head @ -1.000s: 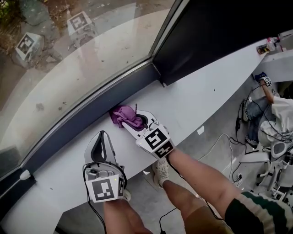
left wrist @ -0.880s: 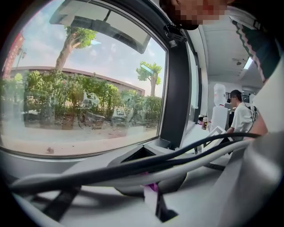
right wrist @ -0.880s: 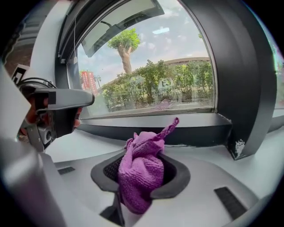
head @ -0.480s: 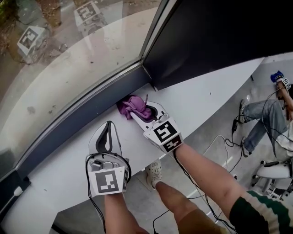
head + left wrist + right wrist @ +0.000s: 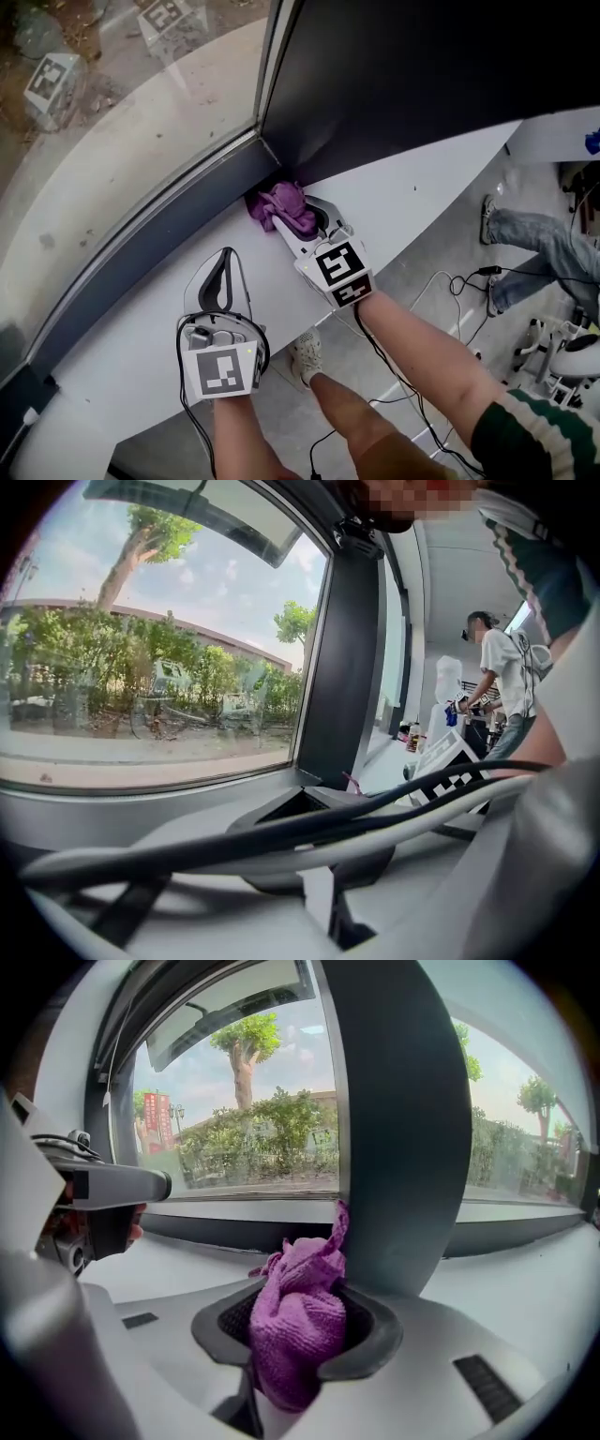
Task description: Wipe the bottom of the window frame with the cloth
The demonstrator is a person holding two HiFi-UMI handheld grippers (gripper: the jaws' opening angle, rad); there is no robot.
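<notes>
The right gripper (image 5: pixel 302 223) has its fingers clamped on the purple cloth (image 5: pixel 281 202), pushed into the window frame (image 5: pixel 159 230) corner by the dark post (image 5: pixel 394 75), and the left gripper (image 5: pixel 223 267) has its fingers together and empty, so the wiping looks partway done.

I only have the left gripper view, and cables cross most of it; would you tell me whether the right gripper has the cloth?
Observer: Yes. In the right gripper view the right gripper is shut on the bunched purple cloth.
Operator: Thank you. Where is the cloth along the frame?
Observer: The head view shows it at the corner where the bottom window frame meets the dark upright panel.
Operator: And where does my left gripper sit?
Observer: The left gripper rests on the white sill, apart from the cloth and nearer the person, jaws together and empty.
</notes>
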